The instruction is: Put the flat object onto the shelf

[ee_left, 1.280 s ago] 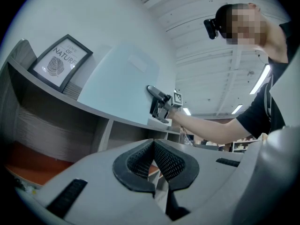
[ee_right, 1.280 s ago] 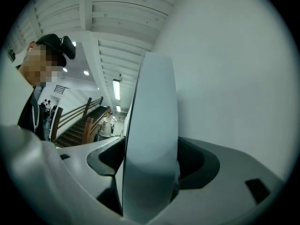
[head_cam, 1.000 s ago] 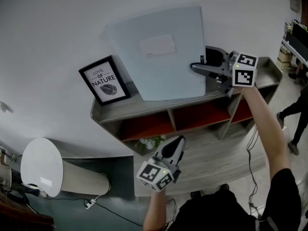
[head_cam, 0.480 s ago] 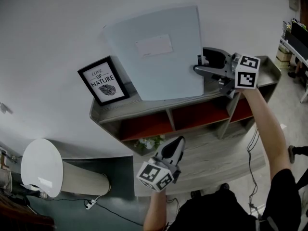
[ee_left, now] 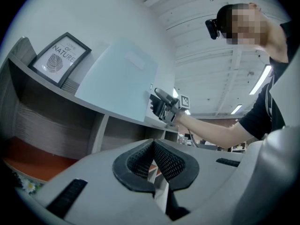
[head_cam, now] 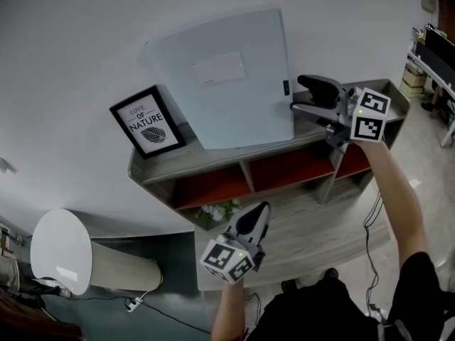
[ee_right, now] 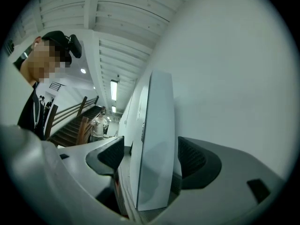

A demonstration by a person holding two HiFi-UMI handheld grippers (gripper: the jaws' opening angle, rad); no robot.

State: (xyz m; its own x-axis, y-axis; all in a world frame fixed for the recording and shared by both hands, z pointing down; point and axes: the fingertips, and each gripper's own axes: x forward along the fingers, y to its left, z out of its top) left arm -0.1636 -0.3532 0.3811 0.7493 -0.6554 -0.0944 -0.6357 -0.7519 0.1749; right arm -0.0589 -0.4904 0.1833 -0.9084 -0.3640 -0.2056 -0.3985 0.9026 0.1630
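Right gripper jaws stand apart, one on each side of the flat board's right edge. The right gripper view shows a thin gap on the left jaw's side. The right jaw sits very close to the board; contact there can't be told. So the board is between the jaws but not clamped.

Left gripper jaws are closed together at the tips with nothing between them. It is held low, in front of the shelf and well apart from the board, pointing up toward the shelf.

The board is pale blue-grey with a faint rectangular label on its face. It stands upright on the shelf top, its bottom edge on the grey wood and its back toward the white wall. It takes up the middle of the shelf top.

Just beside it on the left is a black framed picture reading "LOVE OF NATURE" with a leaf, propped against the wall. Whether frame and board touch can't be told.

Below the shelf top are open compartments with red inner panels. Small white flowers show at the lower left compartment. The person's right arm reaches over the shelf's right end.
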